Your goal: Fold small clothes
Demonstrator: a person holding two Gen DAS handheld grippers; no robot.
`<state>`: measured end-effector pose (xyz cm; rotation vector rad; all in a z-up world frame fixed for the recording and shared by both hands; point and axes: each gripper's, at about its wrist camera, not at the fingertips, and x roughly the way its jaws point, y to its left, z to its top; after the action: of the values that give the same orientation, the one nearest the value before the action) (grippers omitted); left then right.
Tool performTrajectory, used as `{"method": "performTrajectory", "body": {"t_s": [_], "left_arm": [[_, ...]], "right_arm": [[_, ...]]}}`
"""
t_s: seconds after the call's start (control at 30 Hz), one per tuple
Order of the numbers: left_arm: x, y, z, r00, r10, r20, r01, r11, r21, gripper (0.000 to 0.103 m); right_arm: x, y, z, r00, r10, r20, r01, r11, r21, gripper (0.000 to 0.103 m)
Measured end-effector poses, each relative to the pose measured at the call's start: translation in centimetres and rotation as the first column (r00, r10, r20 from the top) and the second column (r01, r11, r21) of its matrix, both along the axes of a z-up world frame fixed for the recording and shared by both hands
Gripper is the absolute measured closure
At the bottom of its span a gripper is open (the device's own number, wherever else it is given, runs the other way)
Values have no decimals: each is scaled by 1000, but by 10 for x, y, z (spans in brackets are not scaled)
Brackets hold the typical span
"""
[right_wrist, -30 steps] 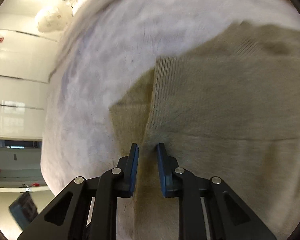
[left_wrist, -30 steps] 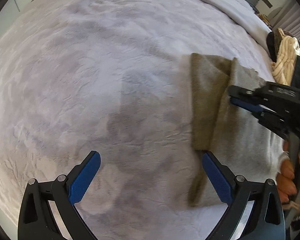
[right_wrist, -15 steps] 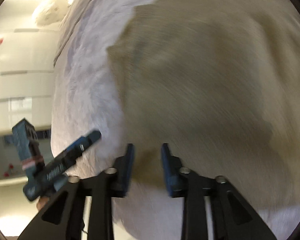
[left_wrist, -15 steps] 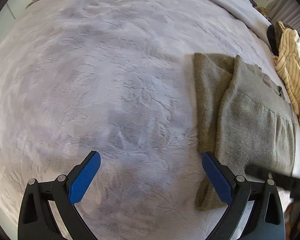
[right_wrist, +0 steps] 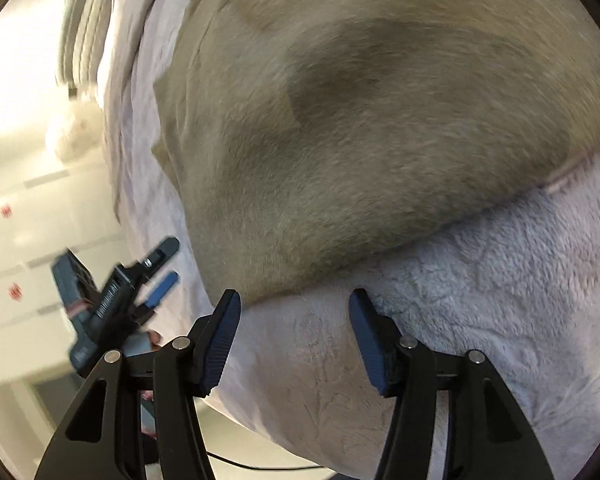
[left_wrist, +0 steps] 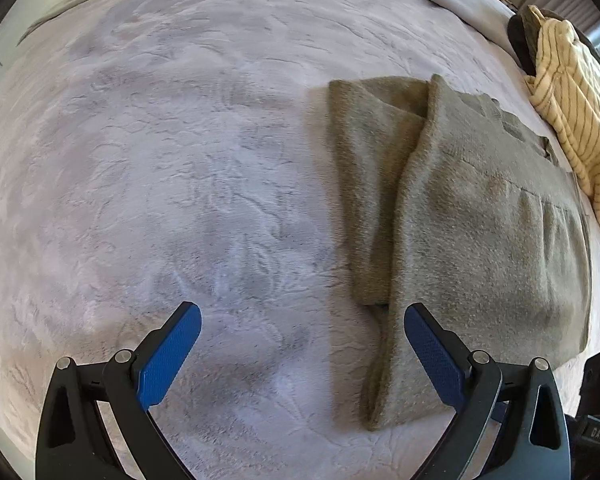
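Note:
An olive-green fleece garment (left_wrist: pixel 472 232) lies flat on the pale grey bedspread (left_wrist: pixel 180 160), its left part folded over so a long crease runs toward me. My left gripper (left_wrist: pixel 300 352) is open and empty, low over the bedspread, its right finger beside the garment's near left corner. In the right wrist view the same garment (right_wrist: pixel 360 120) fills the upper frame, blurred. My right gripper (right_wrist: pixel 294 334) is open and empty just below the garment's near edge. The left gripper (right_wrist: pixel 156 276) also shows there at the left.
A cream striped garment (left_wrist: pixel 572 112) lies at the far right of the bed next to a dark object (left_wrist: pixel 520 40). The bed edge (right_wrist: pixel 260 432) runs along the lower left in the right wrist view, with white cupboards (right_wrist: pixel 28 200) beyond.
My right gripper has let go of the garment's folded edge, opened, and pulled back to the garment's near edge. The left gripper has held nearly still and stayed open.

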<state>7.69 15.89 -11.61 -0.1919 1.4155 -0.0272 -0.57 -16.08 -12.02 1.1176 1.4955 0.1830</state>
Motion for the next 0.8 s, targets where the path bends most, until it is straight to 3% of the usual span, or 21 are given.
{"method": "performTrajectory", "body": {"t_s": [0.13, 0.33, 0.4, 0.43, 0.6, 0.8], "left_arm": [[11, -3, -6, 1000, 22, -6, -23, 997, -76, 1], [25, -5, -17, 999, 28, -29, -32, 984, -173, 1], [30, -8, -22, 998, 35, -50, -45, 973, -226, 1], [29, -9, -24, 998, 38, -57, -51, 967, -248, 1], [34, -14, -30, 995, 51, -89, -80, 928, -363, 1], [57, -35, -38, 993, 31, -114, -87, 845, -527, 1]], "right_arm": [[1, -5, -11, 986, -163, 32, 161, 985, 60, 39], [30, 7, -30, 968, -247, 45, 238, 959, 156, 38], [36, 8, -33, 966, -254, 35, 243, 950, 195, 59], [39, 7, -34, 967, -253, 22, 243, 945, 218, 91], [47, 1, -12, 966, -236, 108, 188, 924, 334, 94], [55, -3, 10, 970, -157, 186, 82, 929, 361, 94]]}}
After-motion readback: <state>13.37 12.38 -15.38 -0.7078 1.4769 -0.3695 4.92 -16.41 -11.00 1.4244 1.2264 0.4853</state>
